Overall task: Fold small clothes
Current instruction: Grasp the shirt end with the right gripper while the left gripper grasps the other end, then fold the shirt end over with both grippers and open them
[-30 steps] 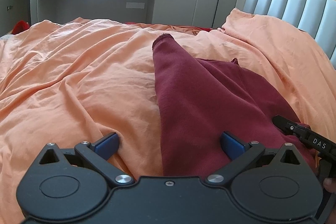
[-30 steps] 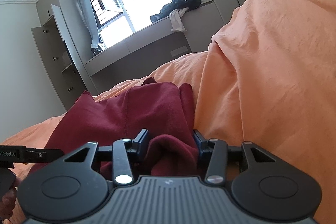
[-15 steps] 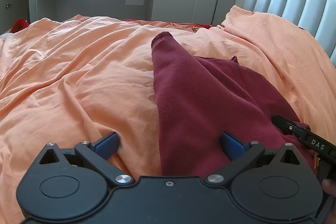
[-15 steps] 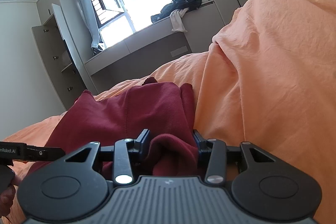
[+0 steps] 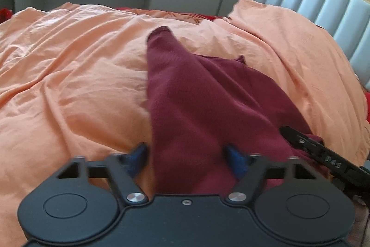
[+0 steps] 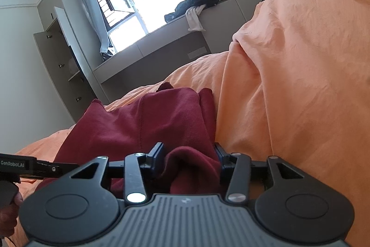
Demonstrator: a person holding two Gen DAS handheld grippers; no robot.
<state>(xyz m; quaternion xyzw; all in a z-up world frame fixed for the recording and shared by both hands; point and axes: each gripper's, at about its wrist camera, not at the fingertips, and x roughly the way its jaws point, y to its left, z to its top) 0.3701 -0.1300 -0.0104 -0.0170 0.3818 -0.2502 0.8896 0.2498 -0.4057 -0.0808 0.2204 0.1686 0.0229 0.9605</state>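
A dark red garment (image 5: 203,103) lies on the orange duvet (image 5: 69,85), one sleeve stretched away from me. My left gripper (image 5: 187,157) is open, its blue pads on either side of the garment's near edge; the pads have drawn closer together. My right gripper (image 6: 189,157) holds a bunched fold of the same garment (image 6: 148,124) between its pads, with a gap still showing between them. The right gripper's body shows at the right edge of the left wrist view (image 5: 323,154).
A grey padded headboard (image 5: 323,4) stands at the right. A window bench (image 6: 161,38) with a pile of dark and white clothes (image 6: 196,6) runs behind the bed. The duvet rises in a high mound (image 6: 300,61) to the right of the garment.
My left gripper's pads have moved inward around the garment's edge and the view has tipped downward. The right gripper has barely moved.
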